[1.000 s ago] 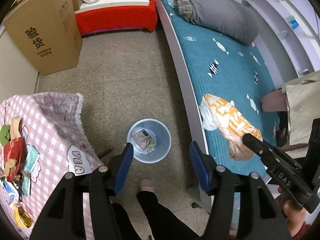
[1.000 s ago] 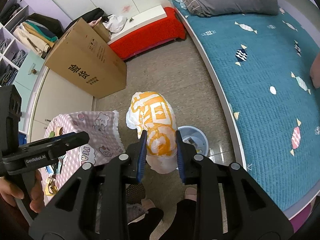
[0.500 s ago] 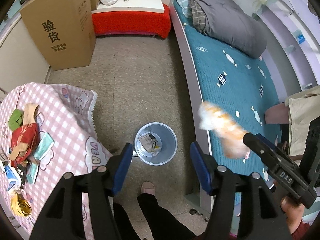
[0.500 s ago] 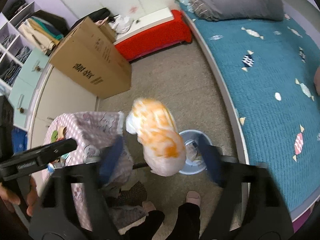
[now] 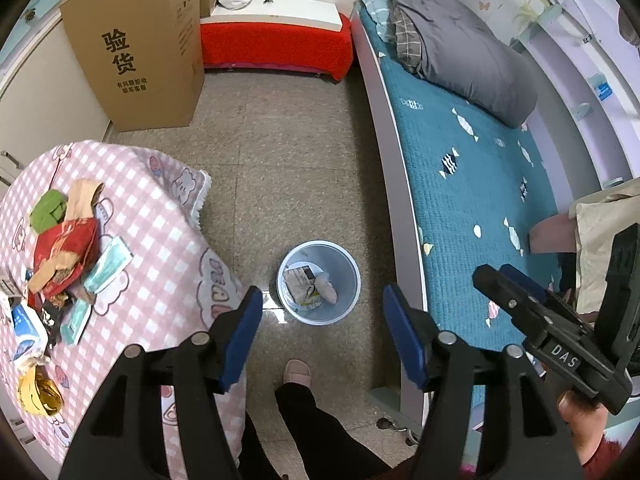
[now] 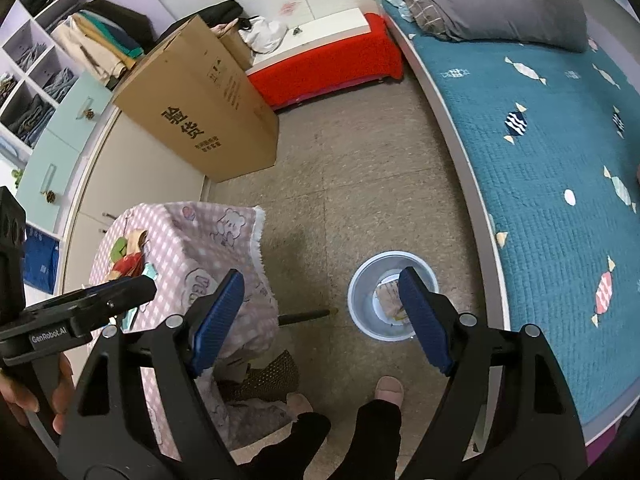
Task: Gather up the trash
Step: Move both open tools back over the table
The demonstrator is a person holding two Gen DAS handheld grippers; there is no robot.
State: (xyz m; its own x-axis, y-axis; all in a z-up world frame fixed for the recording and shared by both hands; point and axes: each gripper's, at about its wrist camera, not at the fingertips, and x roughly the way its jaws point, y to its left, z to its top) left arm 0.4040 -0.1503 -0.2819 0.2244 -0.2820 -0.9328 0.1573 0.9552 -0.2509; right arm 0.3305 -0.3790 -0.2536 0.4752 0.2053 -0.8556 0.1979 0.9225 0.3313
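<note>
Crinkly wrappers heaped left on the table could scatter if my spread, empty left gripper and right gripper rush.

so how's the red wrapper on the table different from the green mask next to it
The red wrapper is crumpled and bunched up into a mound; the green mask lies flat, a pleated rectangle. The red wrapper is vivid red with printed graphics; the green mask is a pale plain teal. The red wrapper sits in the middle of the trash pile, while the green mask lies at its edge, nearer the waste bin. Both rest on the pink checked tablecloth, not yet binned.
</note>
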